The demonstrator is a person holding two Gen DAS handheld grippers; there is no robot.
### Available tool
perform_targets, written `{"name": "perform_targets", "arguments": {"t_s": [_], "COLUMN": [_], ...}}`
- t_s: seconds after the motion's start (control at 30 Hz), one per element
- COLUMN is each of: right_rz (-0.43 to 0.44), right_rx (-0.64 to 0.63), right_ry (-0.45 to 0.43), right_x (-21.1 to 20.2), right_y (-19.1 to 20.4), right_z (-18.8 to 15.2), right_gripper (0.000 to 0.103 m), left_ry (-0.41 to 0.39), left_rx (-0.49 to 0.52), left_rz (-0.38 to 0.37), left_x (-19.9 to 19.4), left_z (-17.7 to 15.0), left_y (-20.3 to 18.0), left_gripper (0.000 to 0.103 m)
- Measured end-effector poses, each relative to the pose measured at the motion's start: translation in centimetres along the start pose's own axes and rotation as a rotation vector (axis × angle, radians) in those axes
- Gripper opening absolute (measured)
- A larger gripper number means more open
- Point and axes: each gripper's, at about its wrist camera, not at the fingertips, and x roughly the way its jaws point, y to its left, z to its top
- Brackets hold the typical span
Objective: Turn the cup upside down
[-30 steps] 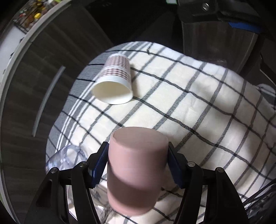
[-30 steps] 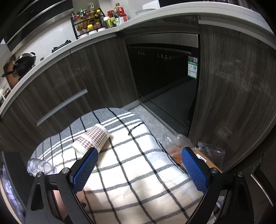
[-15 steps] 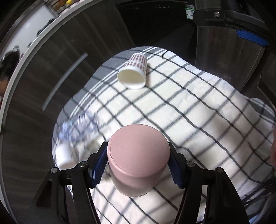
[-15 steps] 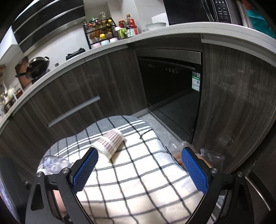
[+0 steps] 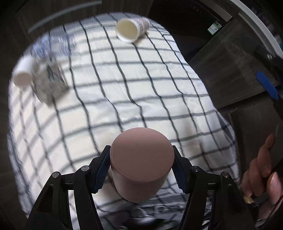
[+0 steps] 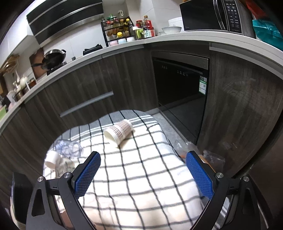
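Pink cup (image 5: 141, 164) sits bottom-up between the left gripper (image 5: 140, 169) pads, squeezed on both sides, near above the checked cloth (image 5: 123, 92). It looks hard, smooth, maybe slippery; hold its middle. Right gripper (image 6: 143, 175) is wide open, holding nothing.

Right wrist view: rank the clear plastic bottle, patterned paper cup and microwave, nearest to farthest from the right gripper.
From the right gripper:
1. Clear plastic bottle, left edge of the checked cloth.
2. Patterned paper cup, lying on its side farther along the cloth.
3. Microwave, on the counter, upper right.
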Motion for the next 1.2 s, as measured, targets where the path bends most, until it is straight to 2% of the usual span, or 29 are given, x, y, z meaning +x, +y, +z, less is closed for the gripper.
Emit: {"name": "perform_targets", "arguments": {"t_s": [0.17, 0.37, 0.53, 0.57, 0.63, 0.8, 0.83, 0.93, 1.03, 1.2], "right_rz": [-0.025, -0.054, -0.073, -0.075, -0.076, -0.048, -0.034, 0.020, 0.104, 0.209], "right_rx": [0.017, 0.006, -0.007, -0.010, -0.020, -0.041, -0.041, -0.038, -0.048, -0.067], "right_ry": [0.028, 0.037, 0.065, 0.069, 0.078, 0.109, 0.120, 0.169, 0.281, 0.533], "right_x": [1.1, 3.3, 5.1, 5.3, 5.5, 4.9, 4.7, 4.1, 4.3, 6.6], "right_y": [-1.2, -1.3, -1.2, -1.2, -1.0, -0.3, -0.2, 0.3, 1.3, 4.0], "right_z": [-0.5, -0.3, -0.4, -0.5, -0.6, -0.6, -0.6, -0.6, -0.9, -2.6], "right_gripper": [0.097, 0.097, 0.097, 0.097, 0.097, 0.097, 0.097, 0.097, 0.097, 0.097], "left_ry": [0.001, 0.019, 0.016, 0.005, -0.020, -0.108, -0.144, -0.248, -0.338, -0.435], "left_rx": [-0.031, -0.035, -0.033, -0.030, -0.027, -0.041, -0.060, -0.117, -0.178, -0.269], "left_rz": [-0.046, -0.066, -0.072, -0.065, -0.053, 0.003, 0.024, 0.124, 0.216, 0.250], "left_x": [1.6, 4.1, 5.2, 5.0, 4.5, 1.7, 0.6, -2.4, -5.2, -8.1], "left_z": [2.0, 4.7, 5.3, 5.2, 5.0, 3.8, 3.1, 0.8, -1.8, -4.7], "left_y": [0.2, 1.4, 2.2, 2.2, 2.2, 2.5, 2.8, 3.7, 4.7, 6.6], "left_gripper": [0.064, 0.064, 0.064, 0.065, 0.081, 0.083, 0.085, 0.090, 0.096, 0.099]}}
